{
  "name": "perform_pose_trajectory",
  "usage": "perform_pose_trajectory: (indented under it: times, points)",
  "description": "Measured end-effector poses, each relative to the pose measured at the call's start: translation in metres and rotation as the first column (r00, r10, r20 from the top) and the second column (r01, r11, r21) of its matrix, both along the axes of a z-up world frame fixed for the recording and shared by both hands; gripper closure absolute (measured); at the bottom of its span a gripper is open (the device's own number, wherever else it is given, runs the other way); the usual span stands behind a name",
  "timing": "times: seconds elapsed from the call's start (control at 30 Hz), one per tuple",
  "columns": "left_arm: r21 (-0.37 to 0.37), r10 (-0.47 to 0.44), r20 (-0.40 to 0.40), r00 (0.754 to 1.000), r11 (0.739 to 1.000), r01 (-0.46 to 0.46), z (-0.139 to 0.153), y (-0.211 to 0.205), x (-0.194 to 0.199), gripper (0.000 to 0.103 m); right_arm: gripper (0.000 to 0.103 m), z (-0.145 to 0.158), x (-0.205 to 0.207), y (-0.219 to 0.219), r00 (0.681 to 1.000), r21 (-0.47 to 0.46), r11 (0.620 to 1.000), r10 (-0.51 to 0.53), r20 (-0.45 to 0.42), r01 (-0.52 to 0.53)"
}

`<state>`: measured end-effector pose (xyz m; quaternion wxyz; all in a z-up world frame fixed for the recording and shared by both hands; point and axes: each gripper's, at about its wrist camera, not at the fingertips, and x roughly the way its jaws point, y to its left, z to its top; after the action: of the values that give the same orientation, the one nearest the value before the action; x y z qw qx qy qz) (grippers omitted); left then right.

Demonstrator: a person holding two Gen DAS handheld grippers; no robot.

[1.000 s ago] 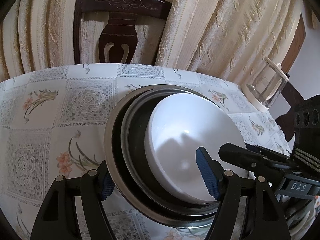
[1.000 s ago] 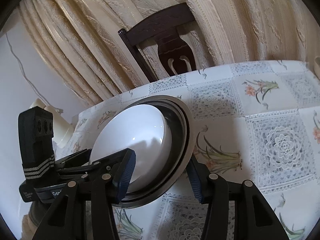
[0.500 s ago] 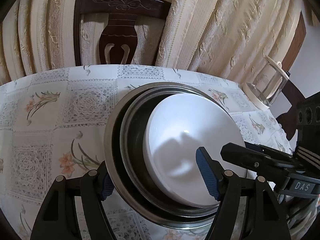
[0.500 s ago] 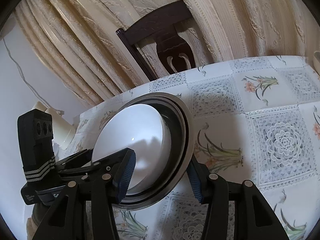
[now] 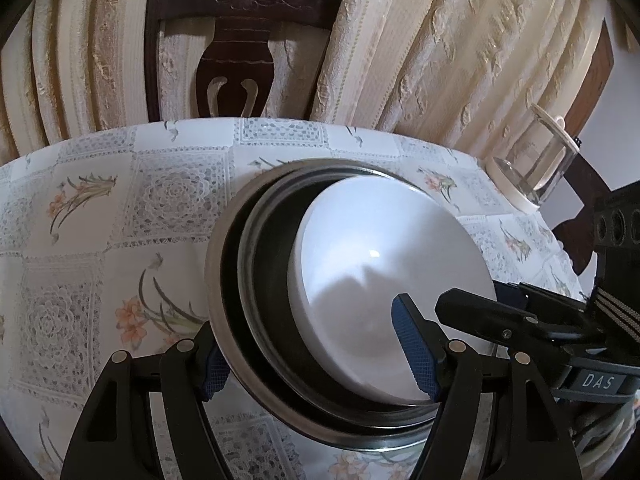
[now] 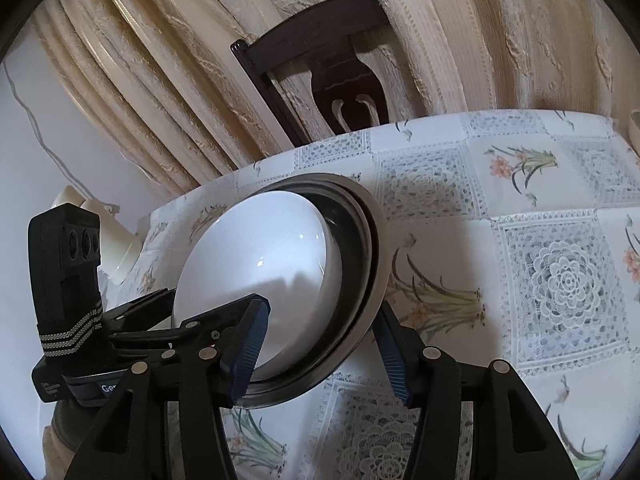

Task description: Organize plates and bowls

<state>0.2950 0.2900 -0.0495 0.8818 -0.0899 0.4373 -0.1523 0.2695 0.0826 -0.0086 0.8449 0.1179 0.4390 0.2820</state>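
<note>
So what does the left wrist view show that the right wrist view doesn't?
Only the left wrist: a clear glass jar with a white lid at the table's right edge. Only the right wrist: a thin wire running down the white wall. Both: the white bowl nested in stacked metal plates, both claws straddling the stack's rim, the dark wooden chair and curtains.

Each black hand-held gripper (image 5: 316,352) has ribbed blue pads (image 5: 414,350), silver rivets (image 5: 454,346) and white lettering.
</note>
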Motion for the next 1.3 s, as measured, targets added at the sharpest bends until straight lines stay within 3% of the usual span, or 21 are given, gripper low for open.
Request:
perform_pose_trajectory:
  times: [0.17, 0.9, 1.3]
  points:
    - [0.001, -0.009, -0.012, 1.0, 1.0, 0.009, -0.002, -0.002, -0.001, 0.03, 0.046, -0.003, 0.0, 0.003, 0.999, 0.021, 1.0, 0.021, -0.042, -0.02]
    - [-0.052, 0.033, -0.042, 0.999, 0.998, -0.035, 0.004, 0.01, 0.001, 0.03, 0.045, 0.003, -0.002, -0.004, 0.998, 0.096, 0.995, 0.017, -0.062, -0.011]
    - [-0.062, 0.032, -0.036, 0.999, 0.997, -0.035, 0.01, 0.008, -0.002, 0.03, 0.045, 0.006, -0.004, -0.005, 0.999, 0.088, 0.996, 0.004, -0.039, -0.001]
